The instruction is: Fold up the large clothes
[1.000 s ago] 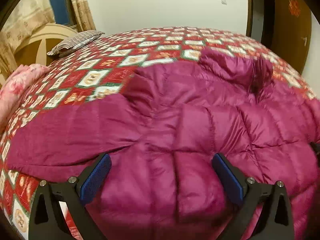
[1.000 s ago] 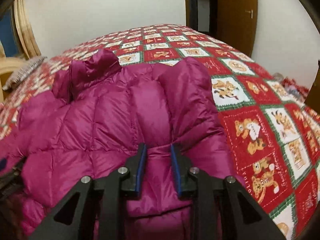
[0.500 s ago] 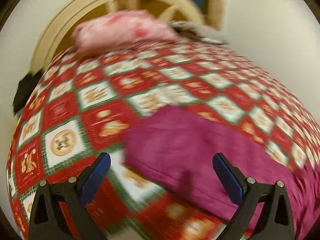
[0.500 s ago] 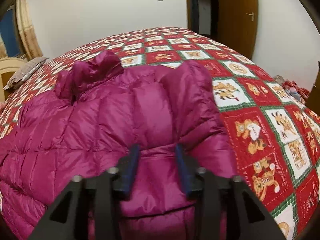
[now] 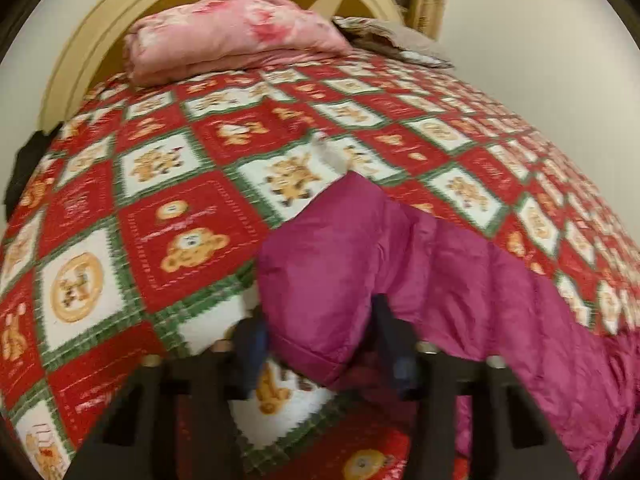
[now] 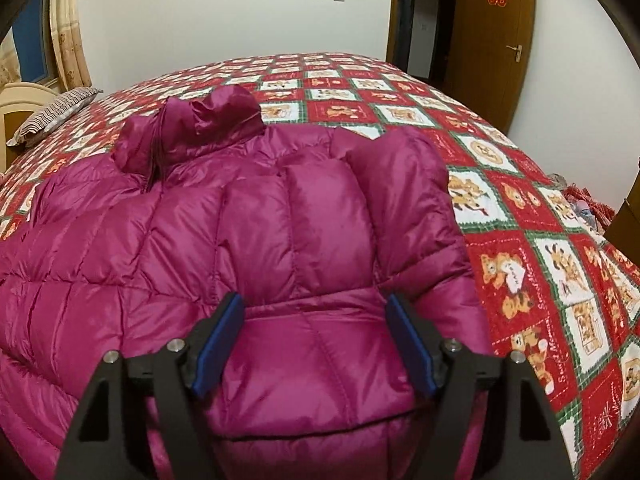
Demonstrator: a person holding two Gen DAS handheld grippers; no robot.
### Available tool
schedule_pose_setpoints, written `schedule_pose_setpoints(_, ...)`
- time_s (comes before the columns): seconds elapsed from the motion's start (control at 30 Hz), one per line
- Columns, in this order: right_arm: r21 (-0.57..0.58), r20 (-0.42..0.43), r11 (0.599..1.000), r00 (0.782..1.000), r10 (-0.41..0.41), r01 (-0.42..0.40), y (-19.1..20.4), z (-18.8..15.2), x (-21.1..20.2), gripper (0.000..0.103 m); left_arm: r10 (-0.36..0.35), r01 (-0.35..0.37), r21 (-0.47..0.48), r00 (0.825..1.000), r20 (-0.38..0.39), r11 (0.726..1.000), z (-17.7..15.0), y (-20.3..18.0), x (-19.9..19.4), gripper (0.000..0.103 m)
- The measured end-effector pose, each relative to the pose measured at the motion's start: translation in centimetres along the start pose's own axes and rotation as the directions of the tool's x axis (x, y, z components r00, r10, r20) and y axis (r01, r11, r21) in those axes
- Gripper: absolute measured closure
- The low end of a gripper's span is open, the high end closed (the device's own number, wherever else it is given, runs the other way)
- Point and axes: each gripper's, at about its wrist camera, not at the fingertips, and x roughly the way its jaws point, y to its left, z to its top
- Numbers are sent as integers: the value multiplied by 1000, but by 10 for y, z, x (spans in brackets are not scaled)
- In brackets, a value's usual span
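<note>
A magenta puffer jacket (image 6: 260, 220) lies spread on the bed, its hood (image 6: 200, 128) bunched at the far end. One sleeve (image 6: 400, 184) is folded in over the body. My right gripper (image 6: 315, 304) hovers over that sleeve's end. Its jaws are opening and the blue pads stand clear of the fabric. In the left wrist view the other sleeve (image 5: 340, 248) stretches out across the quilt. My left gripper (image 5: 324, 344) is closing on its cuff, which fills the gap between the blurred fingers, with fabric draped over the right one.
The bed carries a red, white and green bear-patterned quilt (image 5: 160, 200). A folded pink blanket (image 5: 228, 36) and a striped pillow (image 6: 56, 114) lie by the cream headboard (image 5: 80, 56). A wooden door (image 6: 492, 40) stands beyond the far right corner.
My left gripper swung from over the jacket's body to the outstretched sleeve end and narrowed onto the cuff. My right gripper let go of the folded sleeve and widened in place.
</note>
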Motion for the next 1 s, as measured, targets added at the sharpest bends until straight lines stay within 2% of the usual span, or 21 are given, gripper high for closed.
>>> schedule_pose_setpoints(0.07,2,1,1000,1000,2,-2,0,0,0,26,-39,39,-5,999,5,999,1,0,-5,75)
schedule_pose_setpoints(0.23,10,4,1000,1000,11,-11,-1,-1,-1,26,-71,69,33,996,59,997,3,-16,-28,78)
schedule_pose_setpoints(0.37,17,7,1000,1000,17,-18,-2,-1,-1,26,-119,103,111,982,146,988,8,-46,-70,81)
schedule_pose_setpoints(0.47,23,9,999,1000,23,-23,-3,-1,-1,26,-196,151,213,958,209,965,8,-83,-110,86)
schedule_pose_setpoints(0.53,28,11,999,1000,27,-27,-4,-1,-1,26,-287,214,298,930,229,930,1,-115,-139,86)
schedule_pose_setpoints(0.67,38,16,999,999,35,-36,-5,-2,-2,26,-440,310,444,870,225,841,-28,-172,-188,87)
schedule_pose_setpoints(0.73,44,18,998,999,42,-42,-6,-2,-2,26,-538,376,525,820,195,763,-52,-205,-214,87)
schedule_pose_setpoints(0.77,47,19,998,999,44,-45,-6,-2,-2,26,-564,393,548,805,182,738,-59,-214,-221,88)
schedule_pose_setpoints(0.83,53,21,997,998,50,-52,-8,-2,-3,26,-643,452,614,757,120,647,-88,-246,-240,88)
schedule_pose_setpoints(0.9,62,24,996,998,60,-61,-10,-2,-3,26,-683,491,648,728,64,583,-110,-267,-251,88)
schedule_pose_setpoints(0.93,69,27,995,997,67,-69,-11,-3,-3,26,-708,519,670,706,14,531,-129,-284,-257,88)
schedule_pose_setpoints(0.97,74,29,994,997,73,-75,-12,-3,-3,26,-720,530,682,694,-8,504,-138,-291,-260,88)
schedule_pose_setpoints(1.0,81,32,993,996,80,-82,-13,-3,-4,26,-738,545,701,674,-41,459,-158,-304,-265,88)
